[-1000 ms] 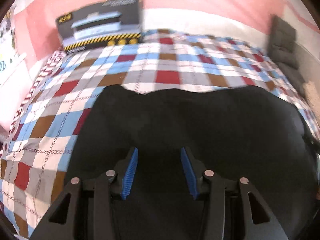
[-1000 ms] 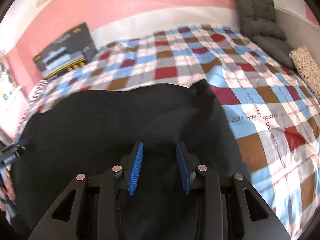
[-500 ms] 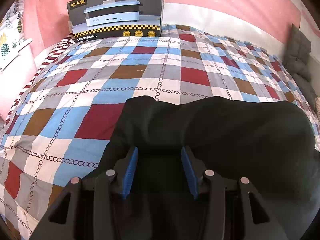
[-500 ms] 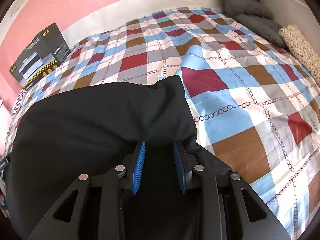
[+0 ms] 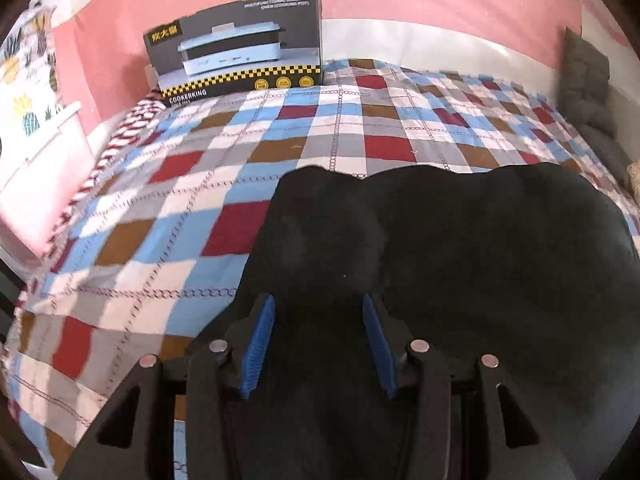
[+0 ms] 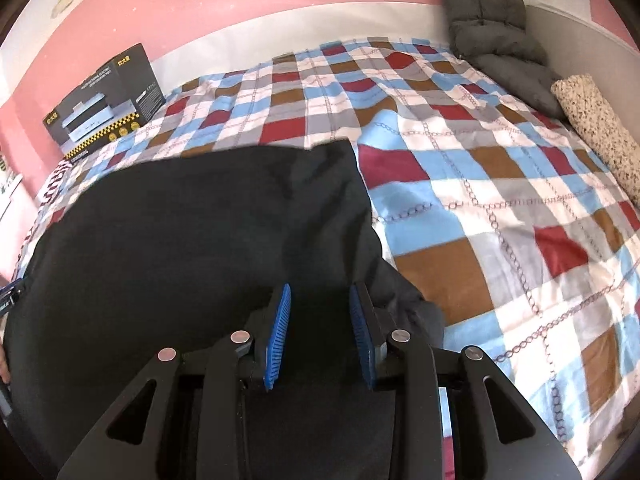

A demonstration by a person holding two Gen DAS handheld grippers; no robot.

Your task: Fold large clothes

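Note:
A large black garment (image 5: 440, 240) lies spread on the checked bedspread (image 5: 280, 128); it also shows in the right wrist view (image 6: 192, 232). My left gripper (image 5: 318, 312) hovers over the garment's left part with its blue-padded jaws apart and nothing between them but cloth below. My right gripper (image 6: 320, 300) is over the garment's right part, near its right edge, jaws apart as well. Whether the pads touch the cloth cannot be told.
A black COOKERKING box (image 5: 236, 60) stands at the bed's far left against the pink wall; it also shows in the right wrist view (image 6: 104, 100). A grey quilted cushion (image 6: 492, 20) and a speckled roll (image 6: 596, 120) lie at the far right.
Both grippers have pulled back and risen a little over the garment. The garment's far edge now lies further up the bed. The jaws stay apart.

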